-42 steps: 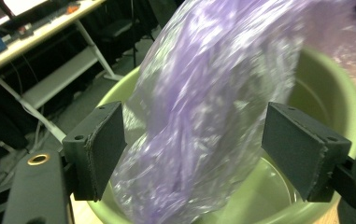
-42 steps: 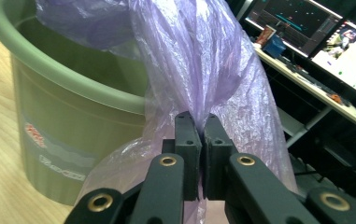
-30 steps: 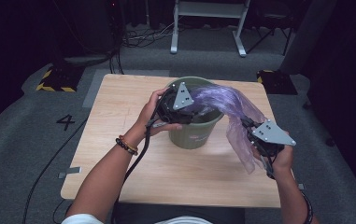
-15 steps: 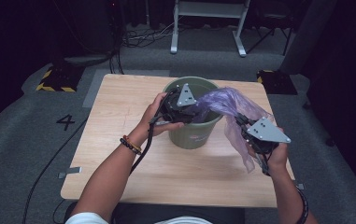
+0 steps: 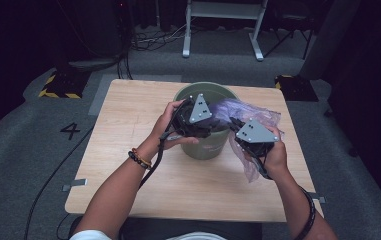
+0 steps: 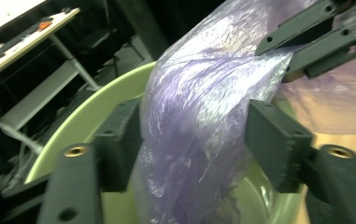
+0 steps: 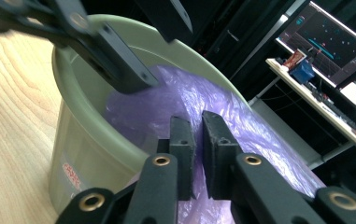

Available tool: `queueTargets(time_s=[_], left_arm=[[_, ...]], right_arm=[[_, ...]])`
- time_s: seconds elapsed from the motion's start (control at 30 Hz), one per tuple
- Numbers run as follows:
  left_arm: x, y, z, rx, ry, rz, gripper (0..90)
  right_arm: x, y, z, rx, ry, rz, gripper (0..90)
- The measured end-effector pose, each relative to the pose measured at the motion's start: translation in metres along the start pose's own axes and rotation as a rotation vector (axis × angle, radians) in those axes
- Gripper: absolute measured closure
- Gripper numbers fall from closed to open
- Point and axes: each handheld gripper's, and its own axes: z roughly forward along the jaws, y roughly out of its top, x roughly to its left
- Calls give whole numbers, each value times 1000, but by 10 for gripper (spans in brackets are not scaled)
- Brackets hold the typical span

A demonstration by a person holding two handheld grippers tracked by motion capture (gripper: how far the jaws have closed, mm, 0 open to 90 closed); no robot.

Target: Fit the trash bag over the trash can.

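At the centre of the high view a green bucket stood on the wooden table, with a purple plastic bag draped from its mouth out over the right rim. The left gripper, over the opening, had its jaws half open around a bunched fold of the bag. The right gripper, lower right and nearer the loose end, had just been opening slightly, with a slim gap and film running between the jaws; whether it pinched I could not tell.

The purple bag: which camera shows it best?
The left gripper view: the bag hangs large between that gripper's jaws, dropping into the bin. The right gripper view shows it lining the bin's inside; the high view shows it small, half hidden by the grippers.
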Motion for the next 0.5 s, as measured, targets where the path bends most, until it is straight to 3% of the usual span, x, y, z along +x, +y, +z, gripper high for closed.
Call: queueTargets(time_s=[0.1, 0.23, 0.33, 0.5], left_arm=[[-1, -1, -1, 8, 11, 34, 602], [-1, -4, -5, 37, 75, 65, 825], [2, -9, -7, 56, 93, 56, 859], [8, -13, -11, 57, 91, 45, 890]], right_arm=[[3, 6, 2, -5, 10, -16, 767], [4, 7, -4, -25, 2, -33, 614], [2, 2, -10, -5, 50, -45, 541], [1, -6, -19, 19, 86, -45, 491]])
